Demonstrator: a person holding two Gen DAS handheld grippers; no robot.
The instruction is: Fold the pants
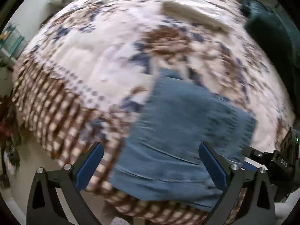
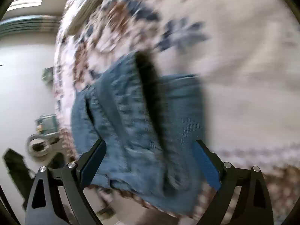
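Note:
Blue denim pants [image 1: 183, 131] lie folded into a compact stack on a flowered bedspread [image 1: 105, 61], close to the bed's near edge. My left gripper [image 1: 151, 166] hangs above the stack with its blue pads wide apart and nothing between them; it is open. The right gripper's black body [image 1: 273, 161] shows at the right edge of the left wrist view. In the right wrist view the pants [image 2: 121, 116] fill the centre, crossed by a dark blurred strip [image 2: 150, 97] that I cannot identify. My right gripper [image 2: 150, 166] is open above them, touching nothing.
The bedspread's checked brown border [image 1: 50, 112] drops over the bed edge to a pale floor [image 2: 22, 86]. A cream folded cloth [image 1: 195, 16] lies at the far side of the bed. A dark teal bulk [image 1: 271, 30] stands at the right. A round object [image 2: 37, 146] sits on the floor.

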